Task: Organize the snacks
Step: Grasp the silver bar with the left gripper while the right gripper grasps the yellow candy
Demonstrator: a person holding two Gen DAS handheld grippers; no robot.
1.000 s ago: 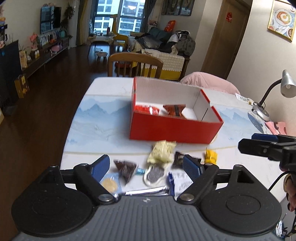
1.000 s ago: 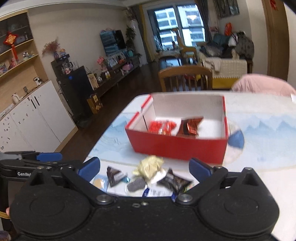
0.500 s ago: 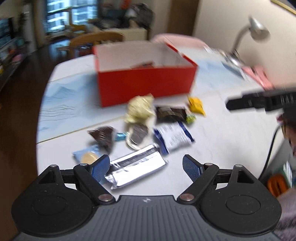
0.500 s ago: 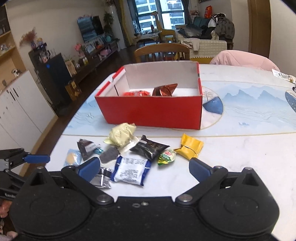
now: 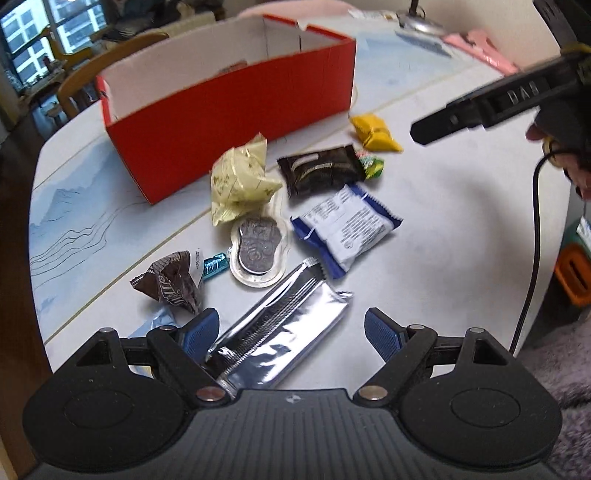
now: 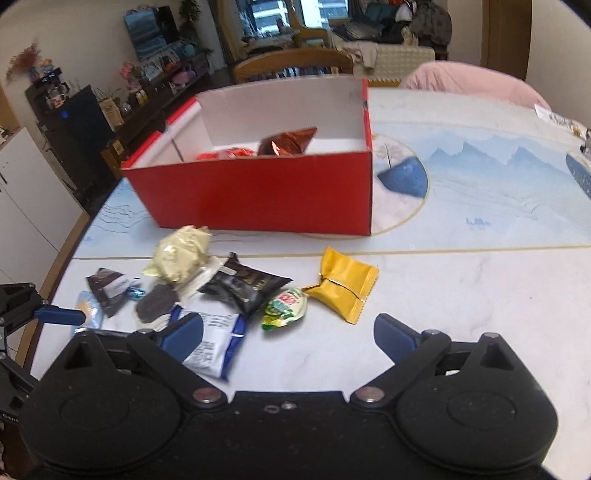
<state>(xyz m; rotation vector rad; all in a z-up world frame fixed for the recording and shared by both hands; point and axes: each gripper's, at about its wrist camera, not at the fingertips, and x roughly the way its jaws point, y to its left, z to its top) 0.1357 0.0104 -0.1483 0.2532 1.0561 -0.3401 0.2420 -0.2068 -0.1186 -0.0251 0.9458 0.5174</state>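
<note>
A red box [image 6: 258,192] stands on the table [image 6: 461,288] with red and copper packets [image 6: 288,142] inside. Loose snacks lie in front of it. My left gripper [image 5: 291,328] is open, low over a silver foil packet [image 5: 284,317] that lies between its fingers untouched. Beyond it lie a blue-white packet [image 5: 347,229], a dark brown packet [image 5: 321,170] and a pale yellow wrapper [image 5: 240,181]. My right gripper [image 6: 290,332] is open, its jaws closing, with nothing pressed between them. A green candy [image 6: 286,308] and a yellow packet [image 6: 343,284] lie just ahead of it.
A black cable [image 5: 533,240] hangs past the table's right edge. A lamp base [image 5: 421,22] and pink items [image 5: 480,48] sit behind the box. A wooden chair [image 6: 291,62] and a pink seat [image 6: 472,85] stand at the far side.
Both grippers have come down toward the snacks. The left view has rolled, and the silver packet now lies between its fingers. The right jaws have narrowed slightly.
</note>
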